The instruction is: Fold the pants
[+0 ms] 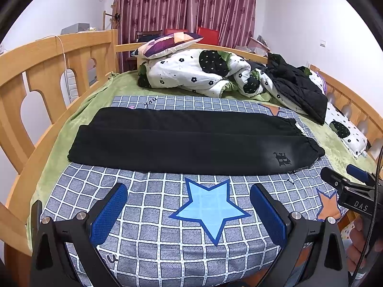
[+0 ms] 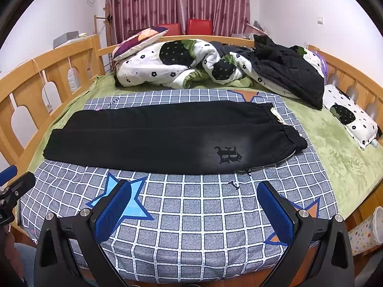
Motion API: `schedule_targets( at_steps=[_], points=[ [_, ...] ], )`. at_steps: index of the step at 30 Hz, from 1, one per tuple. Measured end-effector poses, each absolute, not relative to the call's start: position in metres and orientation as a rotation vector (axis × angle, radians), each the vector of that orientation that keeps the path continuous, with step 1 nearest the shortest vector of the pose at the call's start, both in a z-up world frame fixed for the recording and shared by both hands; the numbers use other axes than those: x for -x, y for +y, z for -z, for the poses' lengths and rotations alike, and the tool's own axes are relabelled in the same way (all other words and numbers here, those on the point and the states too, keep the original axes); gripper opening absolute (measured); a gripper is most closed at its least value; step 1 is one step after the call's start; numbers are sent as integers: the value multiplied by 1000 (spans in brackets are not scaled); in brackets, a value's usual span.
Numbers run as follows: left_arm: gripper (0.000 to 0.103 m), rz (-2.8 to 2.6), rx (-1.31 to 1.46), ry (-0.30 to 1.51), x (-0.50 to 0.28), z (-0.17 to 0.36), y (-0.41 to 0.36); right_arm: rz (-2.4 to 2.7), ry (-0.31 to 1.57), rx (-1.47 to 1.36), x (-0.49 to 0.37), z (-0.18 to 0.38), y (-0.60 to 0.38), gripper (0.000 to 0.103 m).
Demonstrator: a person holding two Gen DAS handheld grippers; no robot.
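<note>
Left wrist: flat, fleecy black pants [image 1: 182, 141] (elastic waistband).

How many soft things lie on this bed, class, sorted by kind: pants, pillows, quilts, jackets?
Pants: 1
Pillows: 2, a patchwork one and a strawberry one
Quilts: 1
Jackets: 1
Total: 5
</note>
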State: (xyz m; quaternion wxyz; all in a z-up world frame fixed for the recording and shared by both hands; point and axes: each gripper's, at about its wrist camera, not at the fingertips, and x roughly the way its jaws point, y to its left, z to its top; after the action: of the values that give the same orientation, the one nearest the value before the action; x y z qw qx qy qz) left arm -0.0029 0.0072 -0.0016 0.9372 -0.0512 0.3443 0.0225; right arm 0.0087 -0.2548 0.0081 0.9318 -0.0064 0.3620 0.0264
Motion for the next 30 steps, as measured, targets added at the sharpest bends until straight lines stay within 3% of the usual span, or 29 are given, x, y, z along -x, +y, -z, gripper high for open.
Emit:
schedule_targets(
  at_steps=[24, 30],
  points=[
    [102, -78, 187, 612, -34, -24, 45, -139, 713, 17, -29, -35, -266, 98],
    [102, -147, 236, 664, -74, 14, 89, -86, 664, 69, -69, -36, -313, 98]
  ],
)
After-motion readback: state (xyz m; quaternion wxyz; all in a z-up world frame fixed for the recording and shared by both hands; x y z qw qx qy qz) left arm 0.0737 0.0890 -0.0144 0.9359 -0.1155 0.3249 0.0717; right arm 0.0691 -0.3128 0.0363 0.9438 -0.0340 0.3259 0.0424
